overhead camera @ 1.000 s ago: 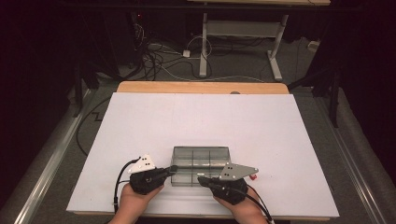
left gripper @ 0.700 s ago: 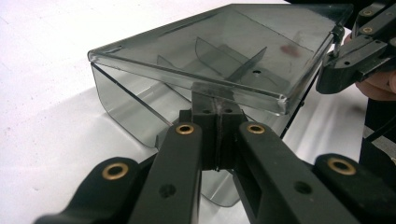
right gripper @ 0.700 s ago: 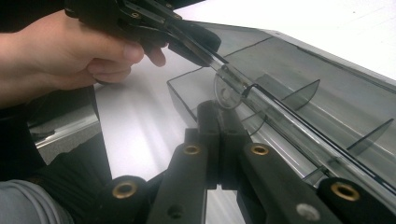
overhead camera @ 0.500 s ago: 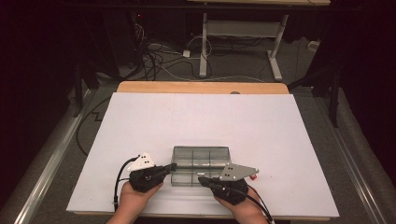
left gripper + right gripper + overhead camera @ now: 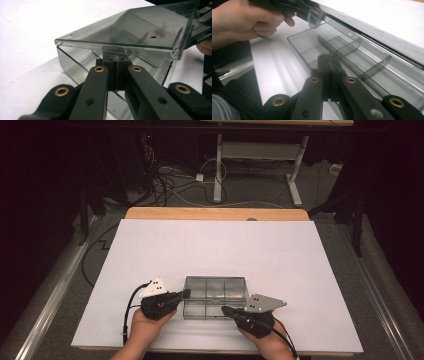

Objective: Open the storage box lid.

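Note:
A smoky clear plastic compartment box [image 5: 215, 295] lies near the table's front edge, between both hands. Its lid [image 5: 140, 32] stands raised a little above the base [image 5: 72, 62]. My left gripper [image 5: 186, 293] is at the box's left end; its jaws are shut [image 5: 116, 61], tips right under the lid's edge against the base wall. My right gripper [image 5: 225, 310] meets the box's front right; its jaws are shut too [image 5: 329, 58], tips at the base's rim below the lid [image 5: 372, 32]. Dividers show inside the base [image 5: 312, 50]. I cannot tell whether either pair pinches the plastic.
The white table top [image 5: 215, 245] stretches wide behind and beside the box, with a wooden strip [image 5: 215, 213] along its far edge. Cables and a desk frame [image 5: 260, 155] lie on the floor beyond. The other hand [image 5: 242, 22] shows close by in the right gripper view.

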Tool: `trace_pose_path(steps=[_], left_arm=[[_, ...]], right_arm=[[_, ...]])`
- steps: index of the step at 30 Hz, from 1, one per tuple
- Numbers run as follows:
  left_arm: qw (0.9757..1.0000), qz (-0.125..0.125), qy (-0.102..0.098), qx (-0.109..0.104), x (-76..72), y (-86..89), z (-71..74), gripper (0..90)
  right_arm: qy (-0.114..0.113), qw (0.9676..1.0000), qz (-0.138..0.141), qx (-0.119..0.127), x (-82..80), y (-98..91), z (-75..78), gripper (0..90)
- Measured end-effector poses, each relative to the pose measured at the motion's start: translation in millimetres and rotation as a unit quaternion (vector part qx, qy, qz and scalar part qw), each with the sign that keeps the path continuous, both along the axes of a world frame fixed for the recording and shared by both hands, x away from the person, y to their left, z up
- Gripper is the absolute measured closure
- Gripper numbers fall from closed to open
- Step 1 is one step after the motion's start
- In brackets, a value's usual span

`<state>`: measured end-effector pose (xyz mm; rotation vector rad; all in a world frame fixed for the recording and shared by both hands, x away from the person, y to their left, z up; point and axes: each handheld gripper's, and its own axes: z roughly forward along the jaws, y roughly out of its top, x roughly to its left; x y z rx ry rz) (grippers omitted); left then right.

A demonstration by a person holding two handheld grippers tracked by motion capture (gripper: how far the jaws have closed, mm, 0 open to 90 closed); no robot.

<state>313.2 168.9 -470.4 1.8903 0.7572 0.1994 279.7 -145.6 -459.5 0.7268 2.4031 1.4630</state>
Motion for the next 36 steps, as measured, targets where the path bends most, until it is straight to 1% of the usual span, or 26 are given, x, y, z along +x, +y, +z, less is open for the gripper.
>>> trace_pose_path(steps=[5, 8, 13, 18, 24, 29, 32, 36], left_arm=[[1.0, 0.004, -0.001, -0.002, 4.9, 1.3, 1.4, 88.0], [1.0, 0.003, 0.0, -0.006, 7.9, 1.7, 1.4, 88.1], [1.0, 0.002, 0.001, -0.006, 11.6, 1.0, 1.1, 88.0], [0.9999, 0.004, 0.005, -0.011, 14.9, 1.6, 0.2, 88.0], [0.9999, 0.003, 0.006, -0.01, 16.1, 1.9, -0.5, 88.1], [0.9999, 0.004, 0.005, -0.013, 18.8, 2.0, 0.4, 88.0], [0.9999, 0.005, 0.001, -0.009, 20.5, 1.9, 2.2, 88.0], [0.9999, 0.005, -0.001, -0.009, 22.2, 1.8, 2.6, 88.0]], right_arm=[[-0.004, 0.9999, -0.016, 0.0, 3.1, -10.4, 0.8, 90.0], [-0.006, 0.9996, -0.026, 0.0, 4.8, -16.6, 1.4, 90.0], [-0.008, 0.999, -0.044, 0.001, 8.3, -28.1, 2.1, 90.0], [-0.007, 0.9978, -0.066, 0.005, 13.7, -42.7, 1.6, 90.0], [-0.01, 0.9958, -0.09, 0.006, 19.7, -59.5, 1.9, 90.0], [-0.012, 0.9944, -0.105, 0.004, 23.7, -67.2, 1.9, 90.0], [-0.015, 0.9936, -0.112, 0.004, 26.5, -69.9, 2.1, 90.0], [-0.023, 0.9918, -0.126, -0.003, 34.5, -71.2, 3.2, 90.0]])
